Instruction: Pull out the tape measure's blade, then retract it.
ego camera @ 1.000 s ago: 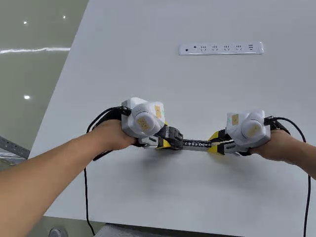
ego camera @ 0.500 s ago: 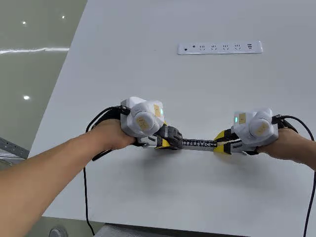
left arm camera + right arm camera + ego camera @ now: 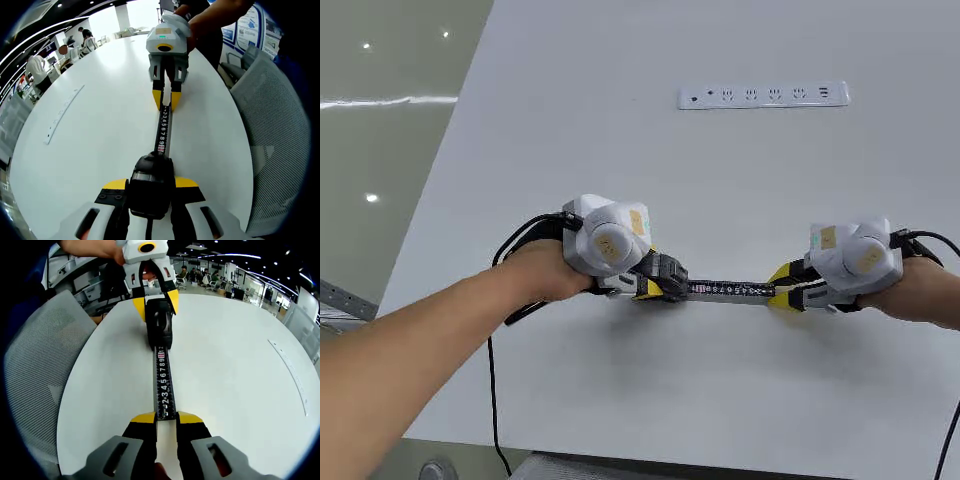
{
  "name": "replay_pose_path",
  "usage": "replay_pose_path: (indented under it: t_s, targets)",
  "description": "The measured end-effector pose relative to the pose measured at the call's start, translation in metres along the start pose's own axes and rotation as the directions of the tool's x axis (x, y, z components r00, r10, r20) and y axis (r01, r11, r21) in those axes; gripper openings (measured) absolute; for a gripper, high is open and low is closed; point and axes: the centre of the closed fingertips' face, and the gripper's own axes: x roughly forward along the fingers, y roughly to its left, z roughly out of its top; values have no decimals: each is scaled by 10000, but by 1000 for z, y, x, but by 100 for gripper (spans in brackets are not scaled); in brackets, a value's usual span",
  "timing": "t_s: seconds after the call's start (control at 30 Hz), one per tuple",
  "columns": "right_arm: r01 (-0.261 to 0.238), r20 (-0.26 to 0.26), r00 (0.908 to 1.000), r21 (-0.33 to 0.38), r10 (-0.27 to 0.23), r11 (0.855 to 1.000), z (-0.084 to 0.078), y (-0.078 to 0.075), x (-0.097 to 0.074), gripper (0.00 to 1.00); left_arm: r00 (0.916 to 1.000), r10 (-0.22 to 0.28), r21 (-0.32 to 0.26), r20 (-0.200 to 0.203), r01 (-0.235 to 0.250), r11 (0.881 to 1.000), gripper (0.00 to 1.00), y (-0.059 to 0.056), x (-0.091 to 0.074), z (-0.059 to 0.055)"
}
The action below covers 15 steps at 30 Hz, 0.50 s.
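Note:
The black tape measure case (image 3: 663, 277) rests on the white table (image 3: 620, 130), with my left gripper (image 3: 645, 287) shut around it. The case (image 3: 152, 185) sits between the yellow-tipped jaws in the left gripper view. Its dark numbered blade (image 3: 730, 290) runs rightward just above the table to my right gripper (image 3: 782, 298), which is shut on the blade's end. In the right gripper view the blade (image 3: 163, 382) stretches from my right gripper (image 3: 165, 417) to the case (image 3: 160, 325). The left gripper view shows the blade (image 3: 163, 130) reaching the right gripper (image 3: 165, 98).
A white power strip (image 3: 764, 95) lies flat at the far side of the table, also seen as a long strip (image 3: 62, 112) in the left gripper view. The table's near edge is close below both hands. Black cables trail from both grippers. A mesh chair (image 3: 35, 375) stands beside the table.
My right gripper has moved to the right, drawing more of the blade out of the case. The left gripper and the case have stayed put.

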Motion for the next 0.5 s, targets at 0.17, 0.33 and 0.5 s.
replay_pose_path:
  t_s: [0.17,0.33,0.5]
  targets:
    - [-20,-44,10000,43,20,10000,-5,-1,-4,10,10000,-12,0,-31,12,10000,27,0,0,0]
    - [-5,-90,10000,71,6,10000,-10,-2,-6,10,10000,-10,-15,-33,10,10000,27,0,0,0]
    - [28,-124,9999,117,-27,9999,-15,-3,-11,10,10000,4,-51,-43,-4,10000,27,0,0,0]
